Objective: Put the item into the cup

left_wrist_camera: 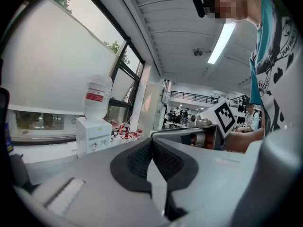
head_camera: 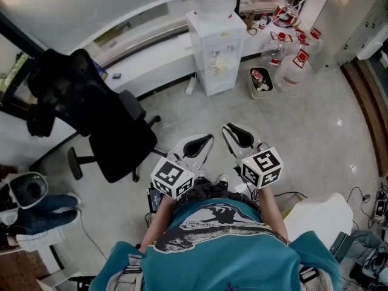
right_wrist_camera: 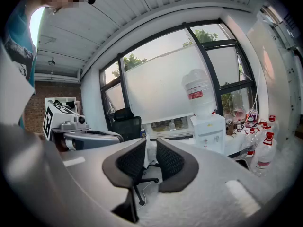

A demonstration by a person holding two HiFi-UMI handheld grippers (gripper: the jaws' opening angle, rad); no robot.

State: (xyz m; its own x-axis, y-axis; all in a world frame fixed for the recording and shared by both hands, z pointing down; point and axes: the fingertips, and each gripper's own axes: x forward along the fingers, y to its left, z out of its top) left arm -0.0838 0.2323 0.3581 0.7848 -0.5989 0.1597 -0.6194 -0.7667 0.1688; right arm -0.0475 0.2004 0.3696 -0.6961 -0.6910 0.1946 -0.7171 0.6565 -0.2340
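Note:
No cup and no loose item shows in any view. I stand on a tiled floor and hold both grippers level in front of my waist. My left gripper (head_camera: 203, 143) (left_wrist_camera: 152, 143) is shut, its black pads touching with nothing between them. Beside it, my right gripper (head_camera: 233, 132) (right_wrist_camera: 151, 145) is open, with a narrow empty gap between its pads. Each gripper shows in the other's view: the right one's marker cube (left_wrist_camera: 222, 117) and the left gripper's body (right_wrist_camera: 80, 136).
A white water dispenser (head_camera: 215, 47) with a bottle on top stands ahead against a long white ledge (head_camera: 151, 53). Several red-capped bottles (head_camera: 297, 59) and a small bin (head_camera: 261, 80) stand right of it. A black office chair (head_camera: 115, 132) is at the left.

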